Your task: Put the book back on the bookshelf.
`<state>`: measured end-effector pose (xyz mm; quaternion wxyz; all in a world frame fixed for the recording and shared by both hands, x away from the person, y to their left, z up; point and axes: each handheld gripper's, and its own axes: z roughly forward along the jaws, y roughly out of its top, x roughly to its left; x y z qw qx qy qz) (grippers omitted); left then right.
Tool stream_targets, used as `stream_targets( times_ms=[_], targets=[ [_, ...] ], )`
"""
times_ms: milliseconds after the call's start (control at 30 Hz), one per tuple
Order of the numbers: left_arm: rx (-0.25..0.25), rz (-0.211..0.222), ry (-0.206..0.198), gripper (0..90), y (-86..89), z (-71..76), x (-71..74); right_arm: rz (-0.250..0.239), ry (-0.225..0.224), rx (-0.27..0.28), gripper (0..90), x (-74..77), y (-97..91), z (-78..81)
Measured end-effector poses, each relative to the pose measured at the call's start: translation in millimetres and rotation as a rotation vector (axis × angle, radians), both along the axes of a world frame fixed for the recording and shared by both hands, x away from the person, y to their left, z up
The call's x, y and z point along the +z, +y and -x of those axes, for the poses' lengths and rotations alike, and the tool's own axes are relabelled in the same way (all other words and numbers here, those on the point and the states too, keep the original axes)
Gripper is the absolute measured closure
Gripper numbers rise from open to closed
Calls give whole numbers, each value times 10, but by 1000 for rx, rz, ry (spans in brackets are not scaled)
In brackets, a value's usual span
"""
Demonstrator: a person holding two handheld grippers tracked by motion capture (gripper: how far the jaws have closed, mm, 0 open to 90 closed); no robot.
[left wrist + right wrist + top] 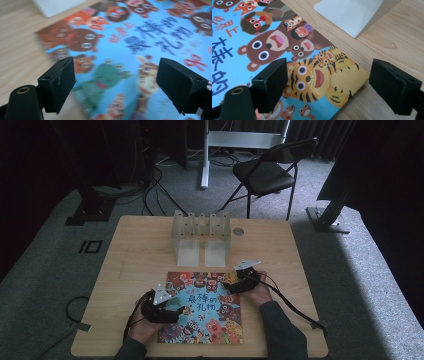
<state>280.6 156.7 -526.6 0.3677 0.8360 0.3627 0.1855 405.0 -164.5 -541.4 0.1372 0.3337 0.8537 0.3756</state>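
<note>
The picture book (203, 306) lies flat on the counter (135, 255), just in front of the clear plastic rack (201, 236), with its cover up. The left hand-held gripper (170, 308) hovers over the book's left part and its jaws stand wide apart, with nothing between them. The right hand-held gripper (231, 286) is at the book's far right corner, also with jaws spread and empty; in the right gripper view the tiger on that corner lies between the two black jaws.

The risk, as I judge it, is in the thin flat cover. A jaw that comes down on top of the book will only press it and not get under the edge. If one jaw pushes sideways, the book may slide toward the rack. A grip on the cover alone could bend or crease it.

On the cover there is a title in large blue Chinese characters; it seems to read 最棒的礼物, though the left gripper view is blurred. Smaller red characters stand beside the title, too small to read.
</note>
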Motion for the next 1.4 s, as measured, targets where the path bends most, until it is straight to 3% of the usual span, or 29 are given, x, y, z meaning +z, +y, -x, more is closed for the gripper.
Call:
stream_targets(
  times_ms=[133,233,367,567,767,933,1033,1100,1300,1400],
  targets=[
    [-66,-32,-9,155,-166,105,-26,-8,1,-2,151,-6,-8,-12],
    [-105,-47,-13,155,-259,171,-42,-50,22,-10,156,-24,-49,-39],
    [-137,-59,-24,149,-343,237,-46,-102,61,-16,161,-68,-88,-81],
    [-187,-73,-5,132,-455,317,-71,-131,69,-20,167,-53,-89,-91],
    [-248,-99,-29,81,-595,457,-65,-171,86,-33,167,-23,-110,-97],
    [-306,-127,-76,19,-737,618,-52,-222,79,-38,167,59,-144,-84],
    [-314,-140,-102,16,-792,676,-43,-265,65,-34,169,145,-173,-68],
    [-316,-188,-138,16,-818,698,-56,-283,54,-34,169,192,-180,-54],
    [-308,-203,-168,6,-865,710,-66,-377,58,-2,177,348,-192,-20],
    [-305,-221,-193,7,-884,726,-67,-382,46,11,176,416,-152,6]
  ],
)
